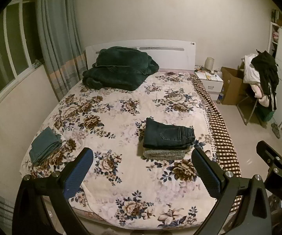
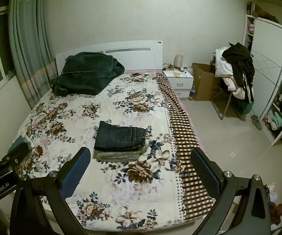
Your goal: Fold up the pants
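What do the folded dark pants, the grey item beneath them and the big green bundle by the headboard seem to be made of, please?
The folded dark pants look like denim: matte dark blue, with a stitched patch pocket and seams. The grey item under them seems a fuzzy knit or fleece, its edge speckled and nubby. The green bundle looks like plush fleece, thick with soft rounded folds and a slight sheen.

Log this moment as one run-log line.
left gripper: open, empty | right gripper: open, empty | dark jeans: folded, stacked on grey garment | teal pants: folded, bed's left edge

black hand-held gripper (image 1: 141, 156), blue textured pads (image 1: 80, 173), silver screws
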A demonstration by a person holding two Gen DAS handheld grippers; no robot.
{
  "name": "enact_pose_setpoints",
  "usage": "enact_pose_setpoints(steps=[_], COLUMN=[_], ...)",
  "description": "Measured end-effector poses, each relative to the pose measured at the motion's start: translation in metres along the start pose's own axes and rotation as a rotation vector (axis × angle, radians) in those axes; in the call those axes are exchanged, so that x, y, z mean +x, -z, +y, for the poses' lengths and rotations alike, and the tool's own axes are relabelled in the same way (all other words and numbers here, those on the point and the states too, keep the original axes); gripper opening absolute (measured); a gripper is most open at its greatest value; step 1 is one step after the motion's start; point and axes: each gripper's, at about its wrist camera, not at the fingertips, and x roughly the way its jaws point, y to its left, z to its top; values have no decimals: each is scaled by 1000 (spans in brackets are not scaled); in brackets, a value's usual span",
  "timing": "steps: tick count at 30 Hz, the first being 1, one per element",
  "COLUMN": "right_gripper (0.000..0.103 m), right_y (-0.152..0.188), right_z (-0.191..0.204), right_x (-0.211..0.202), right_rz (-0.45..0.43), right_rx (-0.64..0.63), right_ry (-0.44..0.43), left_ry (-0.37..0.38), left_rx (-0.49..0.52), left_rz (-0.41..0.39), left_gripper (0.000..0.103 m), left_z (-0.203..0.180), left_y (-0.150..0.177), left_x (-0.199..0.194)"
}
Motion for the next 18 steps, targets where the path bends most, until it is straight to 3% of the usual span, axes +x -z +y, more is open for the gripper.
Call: enact_pose_setpoints(steps=[18], right_gripper=[103], right_y=[-2], right_z=[4], right_x=[-1], right_rz=[-3], right_rx=[0], right_ry=[4], left_ry=[5], left_rx=[-14], left_rz=[-3], left_gripper=[103], left_z=[-5], left_y=[-2], left_x=[-2])
